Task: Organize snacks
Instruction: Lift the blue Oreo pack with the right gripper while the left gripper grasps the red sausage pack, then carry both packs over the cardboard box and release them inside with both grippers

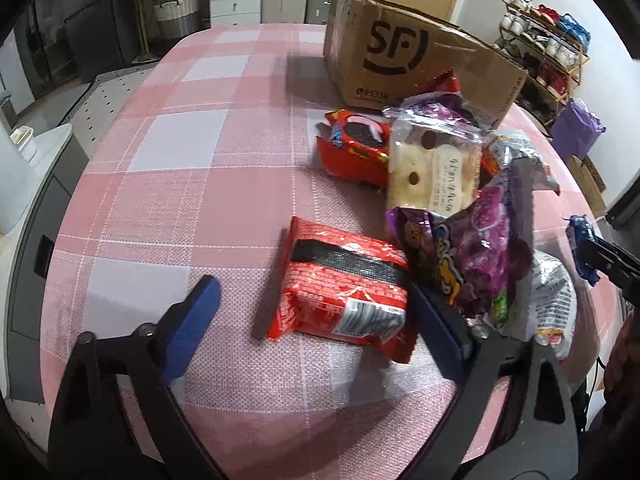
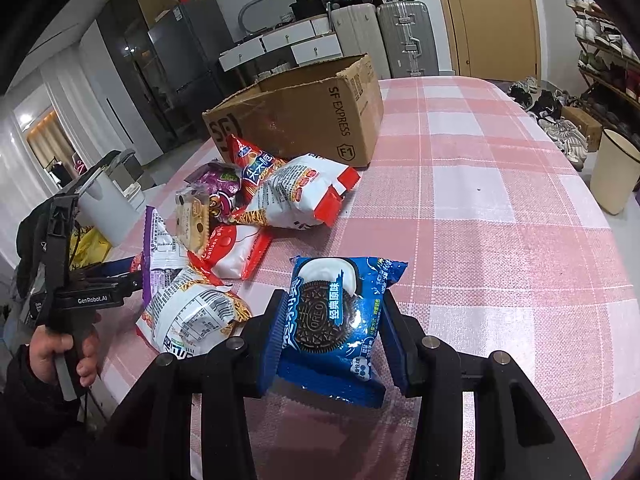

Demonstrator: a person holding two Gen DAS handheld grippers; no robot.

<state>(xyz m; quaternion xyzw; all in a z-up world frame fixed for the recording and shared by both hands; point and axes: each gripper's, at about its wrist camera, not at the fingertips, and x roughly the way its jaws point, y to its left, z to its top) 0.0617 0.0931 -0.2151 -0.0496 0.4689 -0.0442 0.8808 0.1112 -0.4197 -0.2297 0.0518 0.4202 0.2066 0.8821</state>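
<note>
A red noodle-style packet [image 1: 340, 292] lies on the pink plaid tablecloth [image 1: 180, 184] between the fingers of my left gripper [image 1: 312, 292]. The right pad [image 1: 436, 328] is at the packet's edge and the left pad [image 1: 192, 320] stands clear of it, so this gripper is open. My right gripper [image 2: 332, 332] is shut on a blue Oreo pack [image 2: 340, 312], held just above the cloth [image 2: 500, 208]. A heap of snack bags [image 1: 460, 200] lies beside the red packet; the same heap [image 2: 240, 216] shows in the right wrist view. An open cardboard box [image 1: 400, 52] [image 2: 304, 116] stands behind it.
A hand [image 2: 60, 352] holds the left gripper's handle at the table's left edge. A red Oreo pack [image 1: 352, 144] and a clear cracker packet [image 1: 432, 168] lie near the box. A cream bin [image 2: 616, 176] and shoe racks [image 1: 548, 48] stand past the table.
</note>
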